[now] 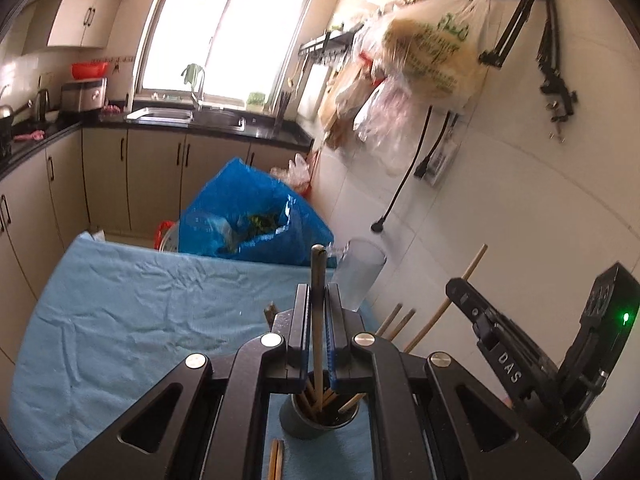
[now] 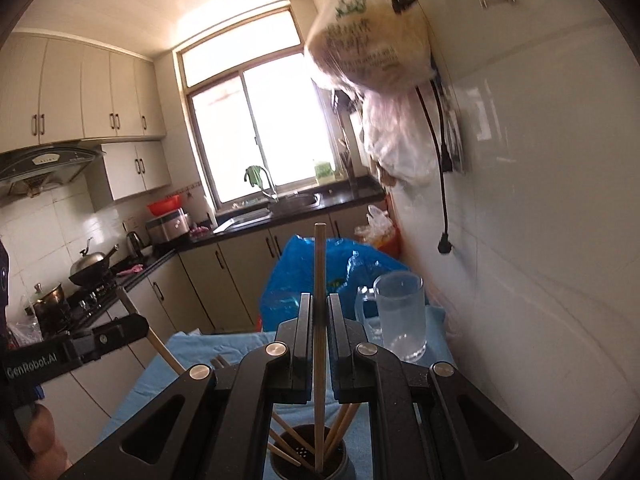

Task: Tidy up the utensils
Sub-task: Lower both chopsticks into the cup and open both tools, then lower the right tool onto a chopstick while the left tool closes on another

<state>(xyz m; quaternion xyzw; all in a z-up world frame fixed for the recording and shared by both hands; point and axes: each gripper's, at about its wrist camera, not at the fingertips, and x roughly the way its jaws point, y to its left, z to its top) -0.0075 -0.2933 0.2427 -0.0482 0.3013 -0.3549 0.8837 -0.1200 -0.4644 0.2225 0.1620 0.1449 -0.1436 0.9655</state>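
In the left wrist view my left gripper [image 1: 319, 292] is shut on a dark-tipped wooden chopstick [image 1: 317, 280] that stands upright, its lower end in a dark round utensil holder [image 1: 320, 416] with several chopsticks. In the right wrist view my right gripper [image 2: 319, 300] is shut on a light wooden chopstick [image 2: 319, 272], upright, its lower end inside the same holder [image 2: 308, 460]. My right gripper also shows in the left wrist view [image 1: 520, 352] at the right, my left gripper in the right wrist view [image 2: 80, 344] at the left. A pair of chopsticks [image 1: 276, 460] lies on the blue cloth before the holder.
A blue cloth [image 1: 120, 312] covers the table. A clear glass mug [image 2: 400, 316] stands at the far right corner by the white wall [image 2: 540, 200]. A blue plastic bag [image 1: 248, 212] sits beyond the table. Plastic bags [image 1: 432, 52] hang from wall hooks above.
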